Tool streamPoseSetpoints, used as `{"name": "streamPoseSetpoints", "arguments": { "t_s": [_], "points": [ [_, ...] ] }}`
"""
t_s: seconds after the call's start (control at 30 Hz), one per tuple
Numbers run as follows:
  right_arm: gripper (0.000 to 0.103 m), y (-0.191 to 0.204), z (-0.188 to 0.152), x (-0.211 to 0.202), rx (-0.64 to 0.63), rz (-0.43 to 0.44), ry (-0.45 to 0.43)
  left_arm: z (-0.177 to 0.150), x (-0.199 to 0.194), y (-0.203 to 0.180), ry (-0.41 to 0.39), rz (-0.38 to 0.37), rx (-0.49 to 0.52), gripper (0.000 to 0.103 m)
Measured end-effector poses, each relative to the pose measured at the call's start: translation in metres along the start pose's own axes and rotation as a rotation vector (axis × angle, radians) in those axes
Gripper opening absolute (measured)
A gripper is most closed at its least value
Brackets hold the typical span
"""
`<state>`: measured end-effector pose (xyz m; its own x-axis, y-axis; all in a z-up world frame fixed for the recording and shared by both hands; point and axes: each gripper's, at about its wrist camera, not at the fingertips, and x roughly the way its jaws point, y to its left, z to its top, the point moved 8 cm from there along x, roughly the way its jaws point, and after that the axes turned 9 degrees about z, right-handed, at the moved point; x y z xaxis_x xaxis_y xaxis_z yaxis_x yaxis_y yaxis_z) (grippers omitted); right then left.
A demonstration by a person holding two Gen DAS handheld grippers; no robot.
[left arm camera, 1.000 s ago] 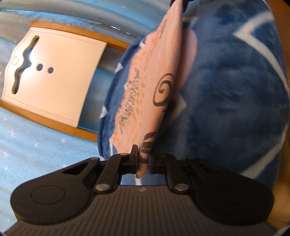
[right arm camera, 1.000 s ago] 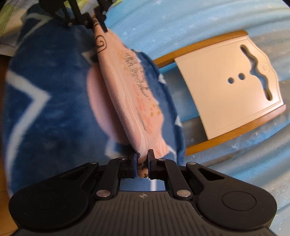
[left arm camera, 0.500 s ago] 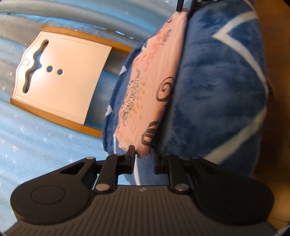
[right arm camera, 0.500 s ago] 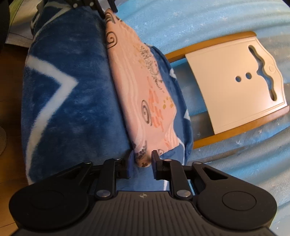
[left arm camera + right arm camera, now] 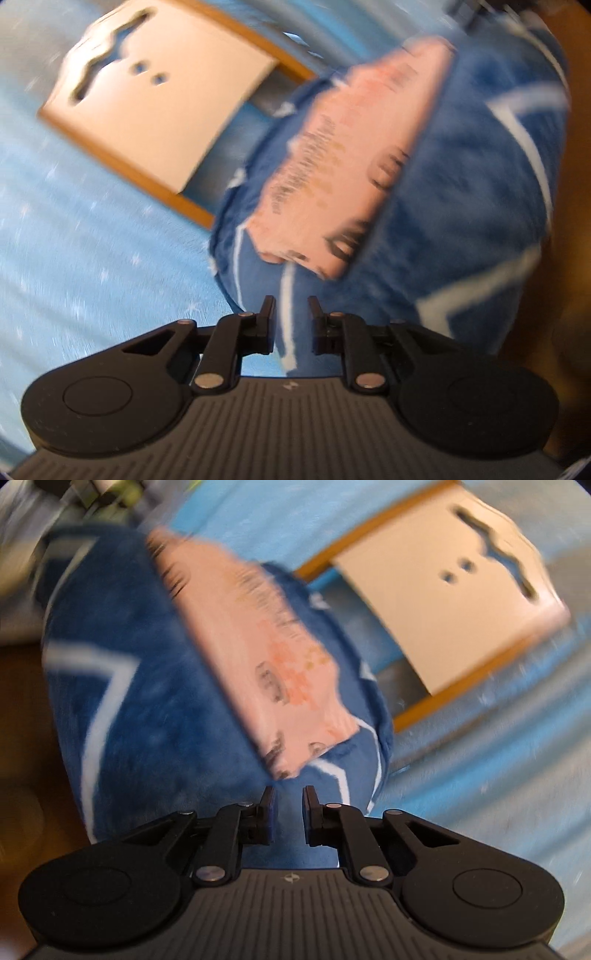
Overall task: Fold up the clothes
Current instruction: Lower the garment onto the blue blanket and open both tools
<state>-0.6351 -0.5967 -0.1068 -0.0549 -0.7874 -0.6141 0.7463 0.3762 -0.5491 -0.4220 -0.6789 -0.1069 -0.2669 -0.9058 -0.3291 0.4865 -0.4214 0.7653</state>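
Both grippers, left gripper [image 5: 289, 320] and right gripper [image 5: 286, 811], gape slightly, empty, just beside pink cloth [image 5: 347, 173] lying folded on blue blanket [image 5: 480, 206]; thin, limp, light, best pinched at corners.

One pink printed cloth [image 5: 354, 162], one dark blue blanket [image 5: 480, 192] beneath it, one white board [image 5: 166, 110] with a wooden rim, on one light blue bed [image 5: 92, 240].

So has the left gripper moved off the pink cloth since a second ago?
Yes. The left gripper let go and backed away from the pink cloth lying on the blue blanket.
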Motion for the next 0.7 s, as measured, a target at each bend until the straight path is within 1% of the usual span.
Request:
{"name": "streamPoseSetpoints", "arguments": {
  "t_s": [0.1, 0.13, 0.23, 0.27, 0.3, 0.4, 0.47, 0.53, 0.57, 0.7],
  "points": [
    [0.011, -0.011, 0.021, -0.003, 0.155, 0.061, -0.074, 0.02, 0.008, 0.009, 0.001, -0.044, -0.157, 0.015],
    [0.011, -0.012, 0.028, 0.0, 0.191, 0.088, -0.087, 0.027, 0.012, 0.009, 0.0, -0.061, -0.184, 0.017],
    [0.011, -0.017, 0.052, 0.013, 0.219, 0.122, -0.123, 0.044, 0.029, 0.004, -0.003, -0.1, -0.213, 0.019],
    [0.013, -0.019, 0.06, 0.019, 0.224, 0.133, -0.132, 0.047, 0.036, 0.002, 0.003, -0.106, -0.214, 0.019],
    [0.018, -0.021, 0.066, 0.027, 0.23, 0.147, -0.134, 0.046, 0.044, -0.001, 0.016, -0.107, -0.213, 0.019],
    [0.02, -0.022, 0.07, 0.059, 0.229, 0.193, -0.092, 0.033, 0.067, -0.007, 0.073, -0.13, -0.217, 0.019],
    [0.02, -0.022, 0.063, 0.078, 0.241, 0.225, -0.047, 0.024, 0.075, -0.008, 0.093, -0.144, -0.221, 0.019],
    [0.02, -0.032, 0.062, 0.081, 0.307, 0.255, -0.052, 0.025, 0.074, -0.001, 0.087, -0.131, -0.227, 0.019],
    [0.02, -0.039, 0.063, 0.08, 0.34, 0.256, -0.066, 0.027, 0.075, 0.005, 0.08, -0.122, -0.24, 0.019],
    [0.02, -0.065, 0.08, 0.082, 0.447, 0.271, -0.124, 0.046, 0.092, 0.025, 0.059, -0.129, -0.334, 0.019]
  ]
}}
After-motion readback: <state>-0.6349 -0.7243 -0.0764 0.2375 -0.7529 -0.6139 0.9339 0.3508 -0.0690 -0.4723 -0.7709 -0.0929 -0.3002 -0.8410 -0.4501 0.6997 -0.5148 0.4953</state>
